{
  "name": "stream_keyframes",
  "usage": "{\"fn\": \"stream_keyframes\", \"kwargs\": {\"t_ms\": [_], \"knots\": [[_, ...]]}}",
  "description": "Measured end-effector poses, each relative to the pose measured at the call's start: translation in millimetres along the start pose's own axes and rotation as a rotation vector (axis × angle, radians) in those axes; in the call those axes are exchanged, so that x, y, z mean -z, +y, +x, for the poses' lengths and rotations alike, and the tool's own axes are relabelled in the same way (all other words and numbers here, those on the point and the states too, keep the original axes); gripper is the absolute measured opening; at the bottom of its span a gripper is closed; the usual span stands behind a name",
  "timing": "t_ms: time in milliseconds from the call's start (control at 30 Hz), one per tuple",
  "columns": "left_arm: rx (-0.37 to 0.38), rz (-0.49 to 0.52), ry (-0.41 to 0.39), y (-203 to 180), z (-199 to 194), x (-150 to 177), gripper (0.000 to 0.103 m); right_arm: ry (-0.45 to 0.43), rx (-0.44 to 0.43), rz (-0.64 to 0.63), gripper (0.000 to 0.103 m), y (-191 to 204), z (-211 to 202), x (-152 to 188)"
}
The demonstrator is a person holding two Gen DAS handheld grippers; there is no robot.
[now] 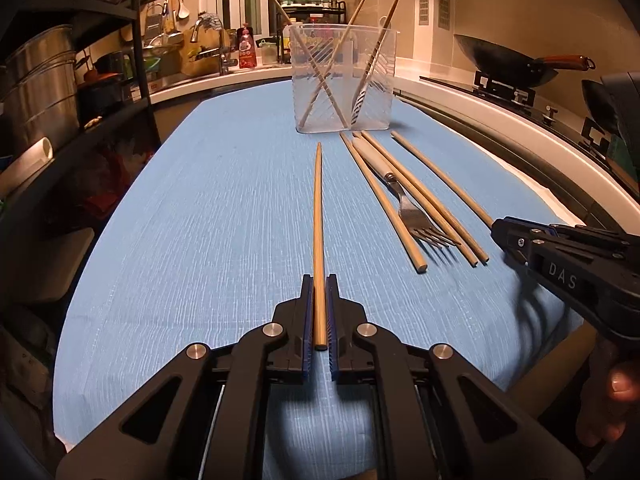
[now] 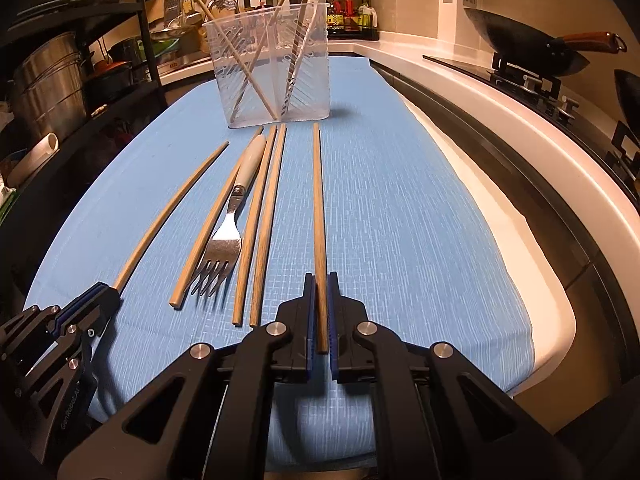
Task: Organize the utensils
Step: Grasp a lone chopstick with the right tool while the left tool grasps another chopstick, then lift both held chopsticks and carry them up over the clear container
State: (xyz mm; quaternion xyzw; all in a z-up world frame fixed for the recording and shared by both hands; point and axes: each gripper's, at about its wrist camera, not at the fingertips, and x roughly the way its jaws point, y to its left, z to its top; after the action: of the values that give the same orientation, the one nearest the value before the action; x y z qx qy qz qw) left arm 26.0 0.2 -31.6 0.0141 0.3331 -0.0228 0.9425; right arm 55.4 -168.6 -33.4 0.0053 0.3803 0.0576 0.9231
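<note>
My left gripper (image 1: 319,278) is shut on the near end of a wooden chopstick (image 1: 318,208) that points away over the blue cloth (image 1: 200,220). The right wrist view shows the left gripper (image 2: 112,290) at lower left with that chopstick (image 2: 172,216). My right gripper (image 2: 320,276) is shut on another chopstick (image 2: 318,200); in the left wrist view the right gripper (image 1: 496,227) is at the right edge. Between them lie three loose chopsticks (image 2: 264,220) and a white-handled fork (image 2: 228,236). A clear plastic holder (image 1: 344,80) at the far end holds chopsticks and a utensil.
A dark shelf with metal pots (image 1: 40,80) runs along the left of the table. To the right are a white counter edge (image 2: 500,160) and a wok (image 2: 528,48) on a stove. A sink with a tap (image 1: 216,40) and spice bottles stand behind the holder.
</note>
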Motion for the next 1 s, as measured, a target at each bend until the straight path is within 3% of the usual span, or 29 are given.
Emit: {"fn": "stream_keyframes", "kwargs": {"t_ms": [400, 600, 800, 1000], "knots": [[-0.029, 0.046, -0.020, -5.9, 0.5, 1.4, 0.006, -0.009, 0.010, -0.009, 0.005, 1.2, -0.4, 1.0], [-0.034, 0.036, -0.025, -3.1, -0.9, 2.8, 0.006, -0.002, 0.018, 0.023, 0.006, -5.1, 0.5, -0.2], [-0.026, -0.012, -0.035, -1.9, 1.7, 2.0, 0.007, -0.012, 0.044, -0.030, 0.006, 1.3, -0.2, 1.4], [-0.035, 0.005, -0.043, -4.6, 2.2, 2.5, 0.006, -0.016, 0.041, -0.030, 0.005, 1.2, -0.4, 1.6]]}}
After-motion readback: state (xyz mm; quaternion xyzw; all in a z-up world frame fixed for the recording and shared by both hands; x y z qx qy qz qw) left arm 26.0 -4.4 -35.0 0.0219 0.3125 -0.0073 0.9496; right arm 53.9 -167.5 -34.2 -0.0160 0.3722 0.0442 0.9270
